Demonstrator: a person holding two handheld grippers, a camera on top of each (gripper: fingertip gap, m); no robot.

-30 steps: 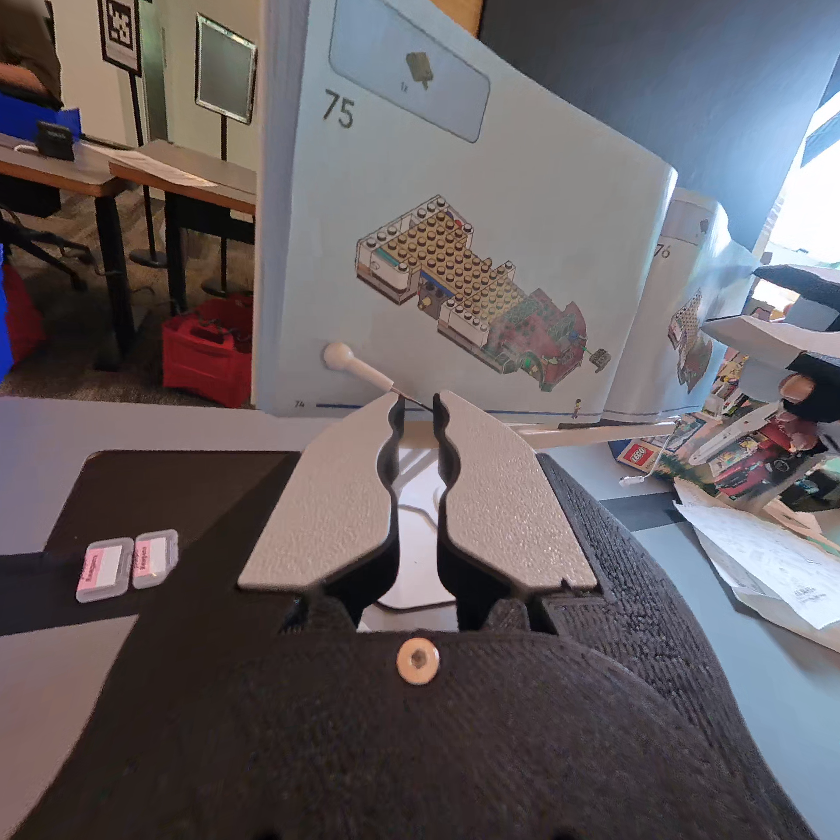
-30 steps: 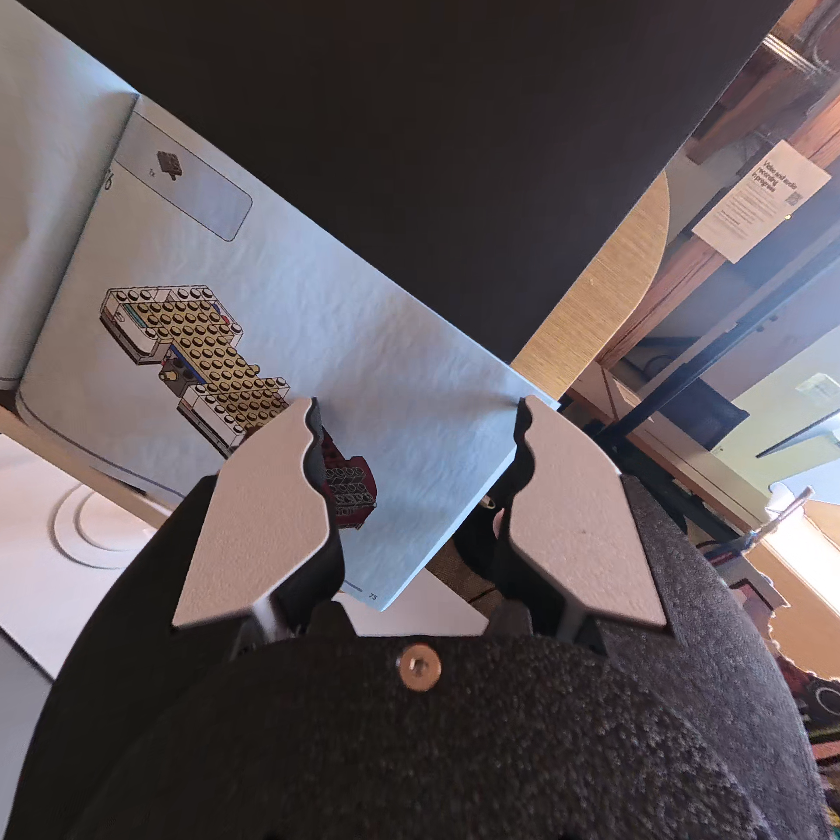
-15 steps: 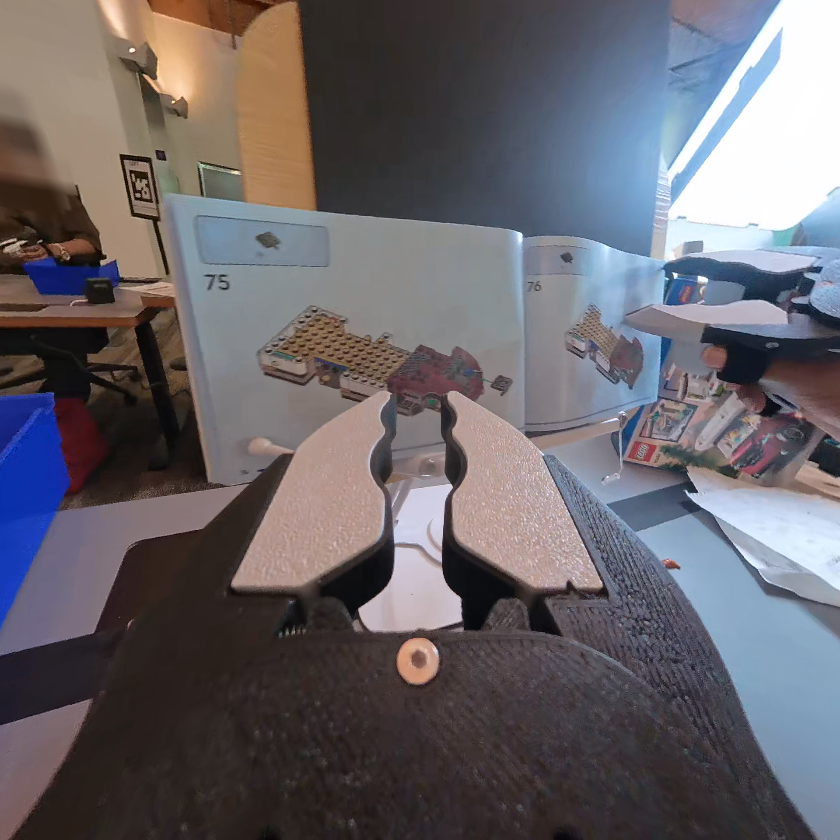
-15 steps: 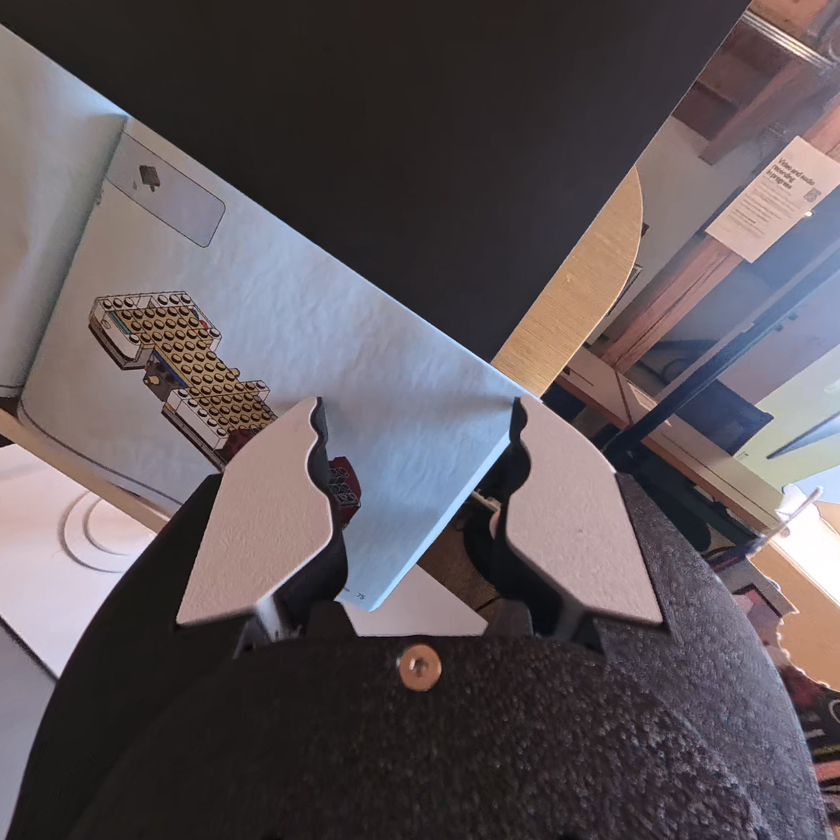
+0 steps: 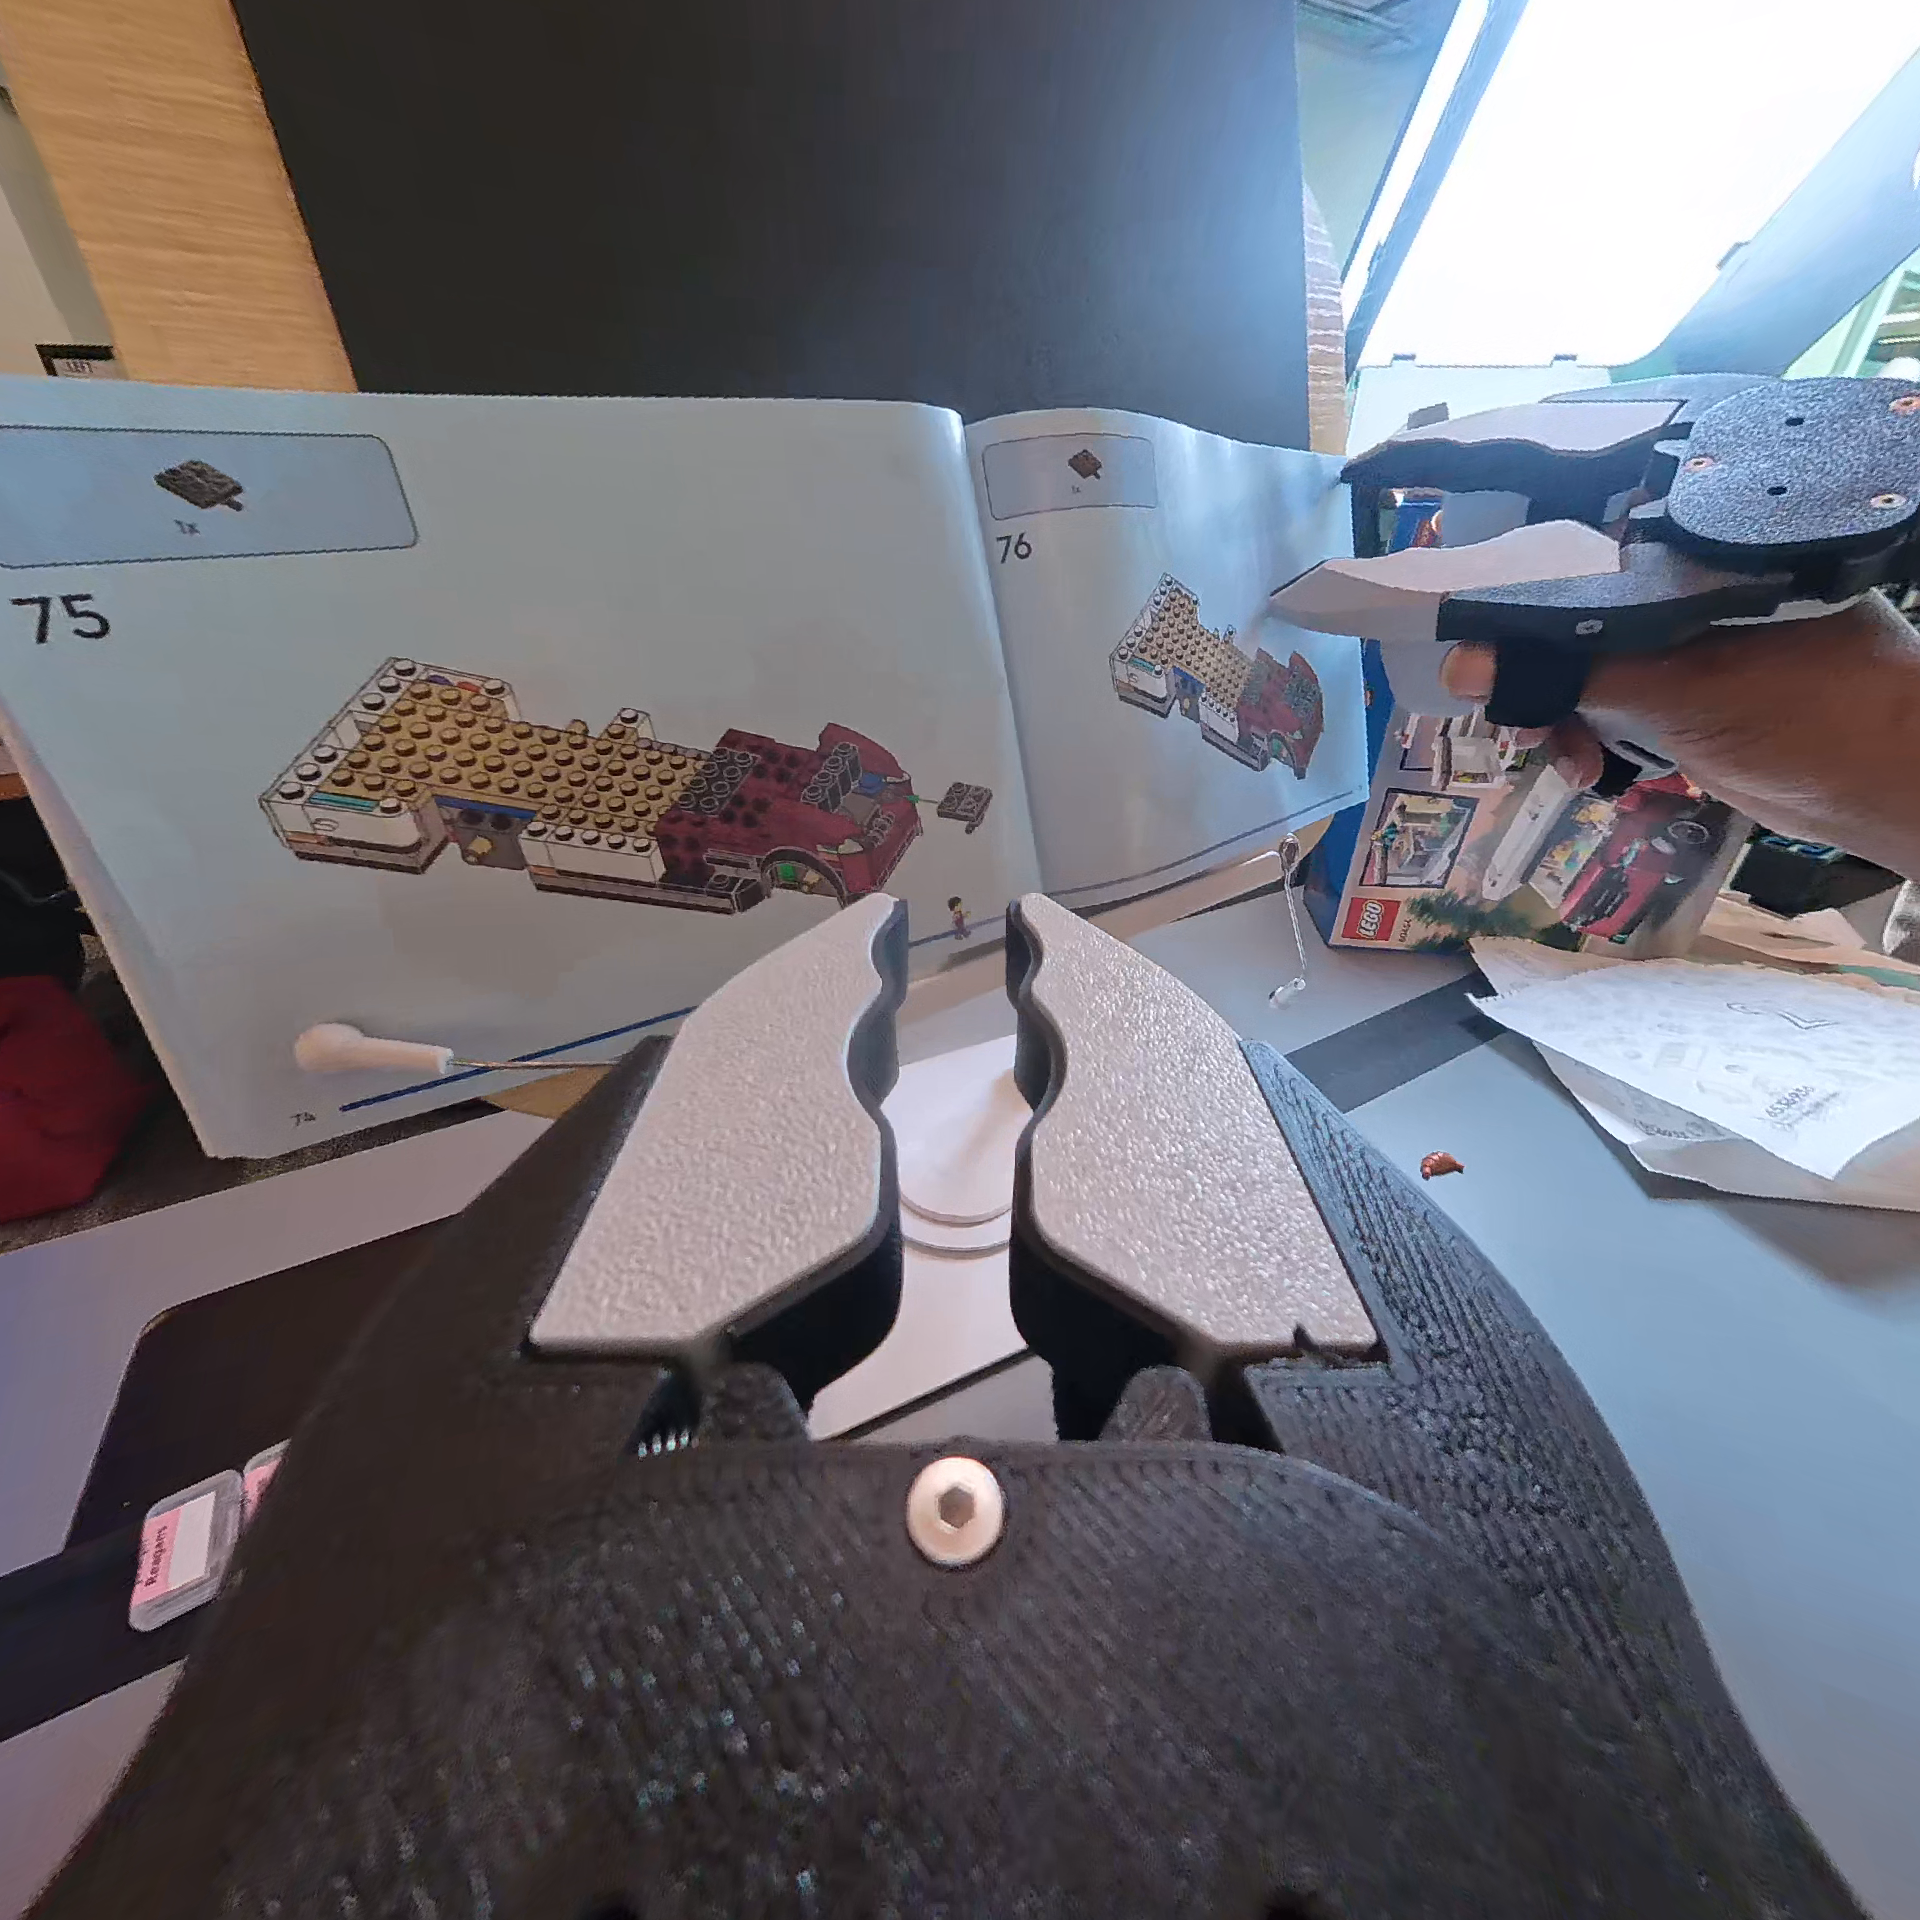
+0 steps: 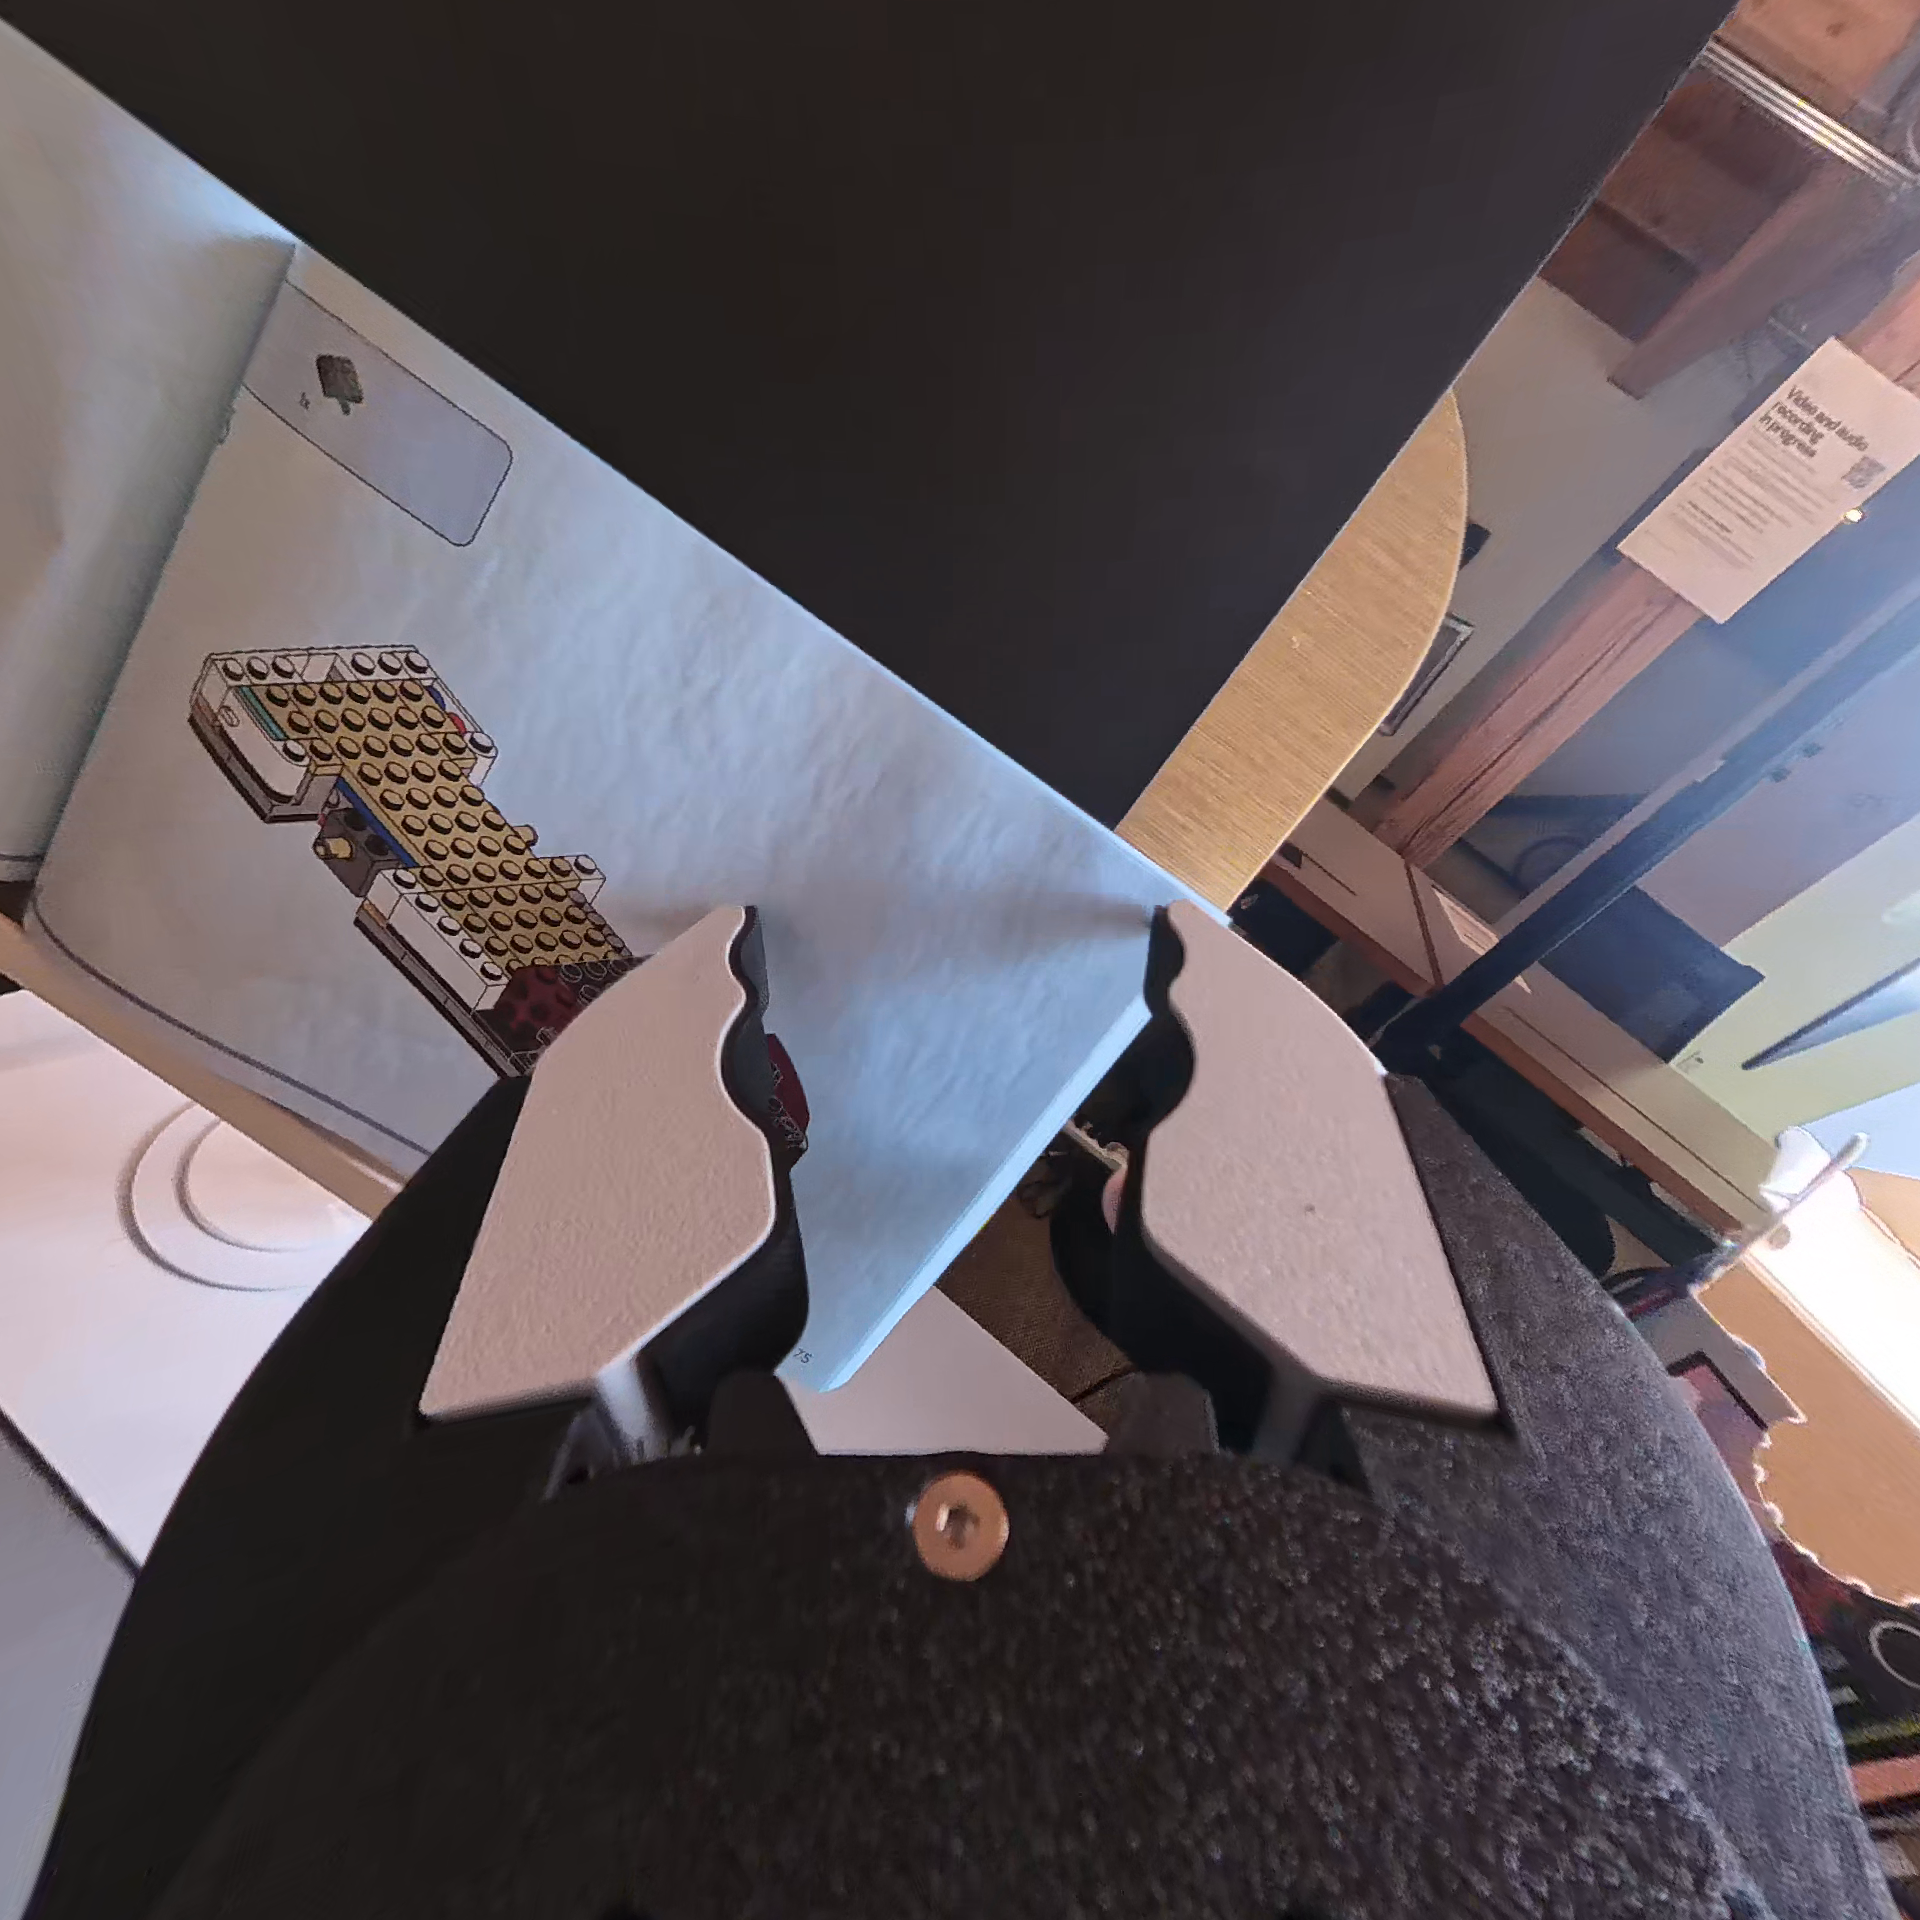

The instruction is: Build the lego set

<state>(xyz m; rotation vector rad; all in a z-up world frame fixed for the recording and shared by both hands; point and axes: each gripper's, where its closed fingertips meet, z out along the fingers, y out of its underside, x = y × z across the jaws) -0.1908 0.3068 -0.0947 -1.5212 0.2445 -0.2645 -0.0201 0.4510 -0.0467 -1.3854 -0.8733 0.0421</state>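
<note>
Left gripper (image 5: 956, 914) has drawn back from the instruction booklet (image 5: 623, 644), jaws standing slightly apart, gripping nothing; right gripper (image 6: 951, 925) is straddling the booklet's page edge, jaws wide, not clamping.

Booklet (image 5: 582, 665) stands open & upright on a white stand (image 5: 956, 1132), pale blue pages w/ brick-model diagrams, left page flat, right page (image 6: 665, 727) curling back toward its outer edge. Thin wire clips w/ white tips pin the lower corners. Right gripper (image 5: 1311, 540) straddles that outer page edge, jaws wide, one finger (image 6: 1278, 1091) at the edge, pads not pressing. Left gripper (image 5: 956, 914) hovers just short of the booklet's bottom centre, jaws narrowly apart, nothing btwn them.
</note>
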